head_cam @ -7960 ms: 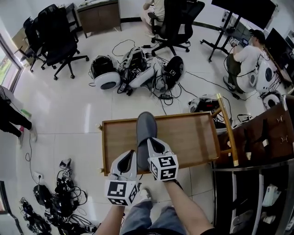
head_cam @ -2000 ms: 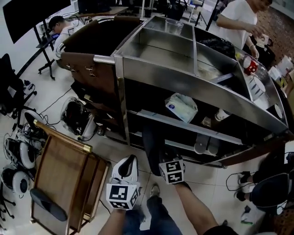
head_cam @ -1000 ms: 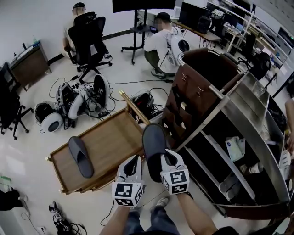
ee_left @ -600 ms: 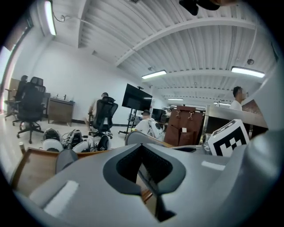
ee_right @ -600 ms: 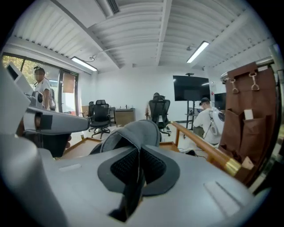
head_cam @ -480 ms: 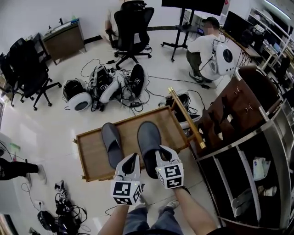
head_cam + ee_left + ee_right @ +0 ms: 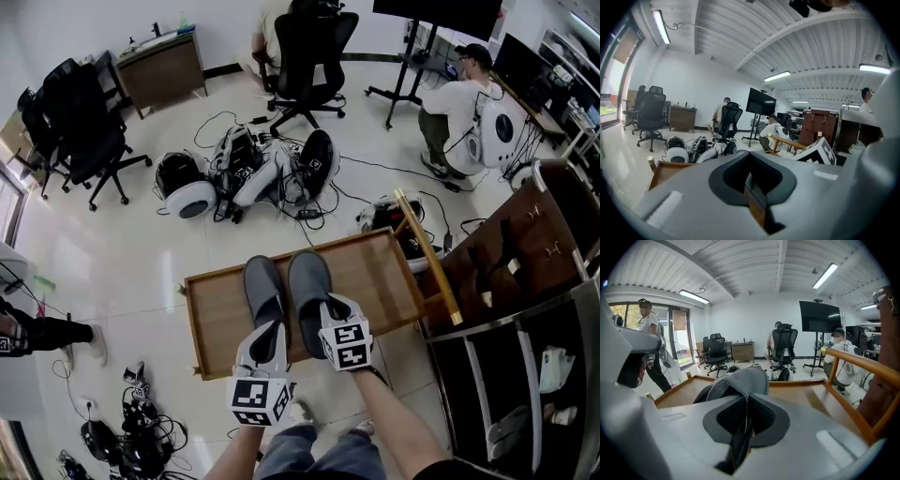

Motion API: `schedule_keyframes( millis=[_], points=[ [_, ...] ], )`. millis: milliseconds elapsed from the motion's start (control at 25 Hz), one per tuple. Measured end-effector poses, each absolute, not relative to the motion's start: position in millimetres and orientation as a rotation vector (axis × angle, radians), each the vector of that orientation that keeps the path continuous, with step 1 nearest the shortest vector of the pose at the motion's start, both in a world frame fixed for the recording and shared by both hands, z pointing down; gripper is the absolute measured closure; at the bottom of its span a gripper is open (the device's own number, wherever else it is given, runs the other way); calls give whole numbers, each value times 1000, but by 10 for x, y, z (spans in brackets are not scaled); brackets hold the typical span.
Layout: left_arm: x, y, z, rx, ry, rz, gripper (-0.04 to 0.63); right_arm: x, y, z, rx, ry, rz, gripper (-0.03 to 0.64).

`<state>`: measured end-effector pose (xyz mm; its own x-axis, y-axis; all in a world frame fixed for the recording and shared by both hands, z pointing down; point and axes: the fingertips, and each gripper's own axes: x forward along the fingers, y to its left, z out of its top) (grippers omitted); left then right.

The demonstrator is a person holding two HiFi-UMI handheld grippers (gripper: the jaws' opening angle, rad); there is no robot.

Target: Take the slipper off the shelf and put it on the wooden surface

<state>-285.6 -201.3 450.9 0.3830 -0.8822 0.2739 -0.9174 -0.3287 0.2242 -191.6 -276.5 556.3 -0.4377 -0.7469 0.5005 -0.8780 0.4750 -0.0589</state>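
right gripper view: right tongs (image 7: 744,418) pinching slipper (image 7: 740,380) heel | left tongs (image 7: 752,180) pressed together, empty | head view: second slipper (image 7: 262,286) alongside on table (image 7: 375,272)

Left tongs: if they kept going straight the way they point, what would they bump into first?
Most likely the left tongs would hit the slipper lying on the wooden tray, though the depth is hard to judge.

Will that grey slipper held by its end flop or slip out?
Probably fairly stiff: the slipper juts straight out from the right gripper without drooping. Likely light, since a pinch on one edge seems to hold it. The fabric-looking surface should resist slipping.
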Motion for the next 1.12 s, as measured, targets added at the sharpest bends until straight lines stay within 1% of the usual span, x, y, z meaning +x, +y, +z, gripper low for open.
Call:
schedule_keyframes(
  millis=[240, 360, 400, 840, 920, 1120],
  points=[
    [-2991, -2152, 4645, 2302, -1565, 167, 595, -2080, -2964, 5949, 1317, -2258, 446, 612],
    [-3007, -2194, 4686, 2300, -1561, 172, 595, -2077, -2980, 6046, 1298, -2234, 470, 570],
    [-3007, -2198, 4694, 2300, -1558, 173, 595, -2069, -2972, 6054, 1296, -2230, 477, 551],
    [-2914, -2141, 4582, 2330, -1531, 175, 595, -2029, -2730, 6036, 1229, -2224, 464, 514],
    [-2920, -2112, 4574, 2334, -1532, 179, 595, -2033, -2707, 6043, 1220, -2230, 475, 489],
    [-2919, -2061, 4596, 2340, -1529, 186, 595, -2032, -2686, 5947, 1246, -2254, 464, 486]
  ],
)
